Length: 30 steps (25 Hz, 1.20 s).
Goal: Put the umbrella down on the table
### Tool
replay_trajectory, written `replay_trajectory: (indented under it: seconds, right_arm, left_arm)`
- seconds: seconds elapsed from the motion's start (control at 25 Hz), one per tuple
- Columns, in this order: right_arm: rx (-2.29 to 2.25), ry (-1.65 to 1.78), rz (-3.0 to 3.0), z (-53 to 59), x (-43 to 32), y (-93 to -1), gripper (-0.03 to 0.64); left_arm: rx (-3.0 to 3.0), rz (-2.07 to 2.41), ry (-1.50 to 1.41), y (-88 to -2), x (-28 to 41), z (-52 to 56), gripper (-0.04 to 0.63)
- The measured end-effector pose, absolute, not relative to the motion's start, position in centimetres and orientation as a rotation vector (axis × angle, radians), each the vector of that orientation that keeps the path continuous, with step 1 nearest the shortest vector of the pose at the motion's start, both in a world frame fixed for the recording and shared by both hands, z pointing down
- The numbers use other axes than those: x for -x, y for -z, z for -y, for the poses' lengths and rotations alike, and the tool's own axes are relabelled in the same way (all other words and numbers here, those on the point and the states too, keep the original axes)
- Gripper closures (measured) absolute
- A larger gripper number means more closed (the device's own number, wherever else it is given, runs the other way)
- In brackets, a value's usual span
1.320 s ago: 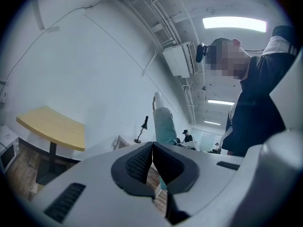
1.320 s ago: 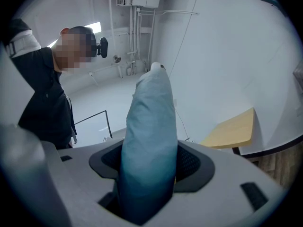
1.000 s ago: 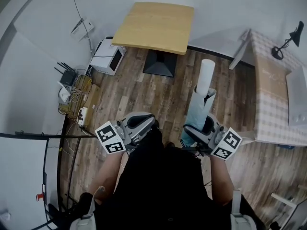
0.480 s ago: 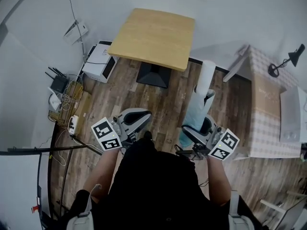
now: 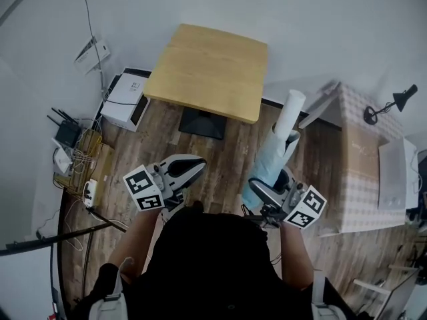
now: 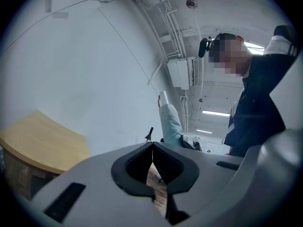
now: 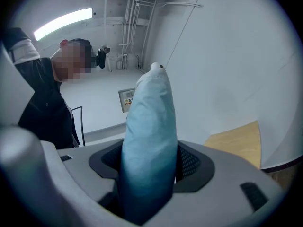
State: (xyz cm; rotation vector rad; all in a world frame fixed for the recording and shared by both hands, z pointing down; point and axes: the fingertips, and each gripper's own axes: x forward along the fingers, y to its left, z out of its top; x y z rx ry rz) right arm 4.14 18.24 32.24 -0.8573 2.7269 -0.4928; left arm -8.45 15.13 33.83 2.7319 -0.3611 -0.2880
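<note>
In my right claw (image 5: 265,191): folded pale-blue umbrella (image 5: 272,157), jaws clamped on its lower part. Its long axis runs away from me, white end leading, just off the worktop's (image 5: 207,69) near right corner and not over it. Left claw (image 5: 181,170) is closed on nothing, short of the worktop's near edge. My read: carry forward-left, then lay it flat.

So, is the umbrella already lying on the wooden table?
No, the umbrella is clamped in the right gripper, well short of the table.
</note>
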Motion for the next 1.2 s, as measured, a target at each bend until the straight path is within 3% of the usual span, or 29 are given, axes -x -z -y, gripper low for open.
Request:
replay_trajectory:
  seconds: [0.72,1.2]
  right_arm:
    - [0.857,0.558,-2.754,-9.1,-5.0,-33.2,0.324]
    - [0.681,0.560,-2.777,0.1,-10.5,-33.7,0.324]
  left_arm:
    - [-2.659,0.364,0.319,-35.9,7.5,-5.5,0.580]
    - [-2.671,0.506,0.244,-35.1,2.0,2.0,0.580]
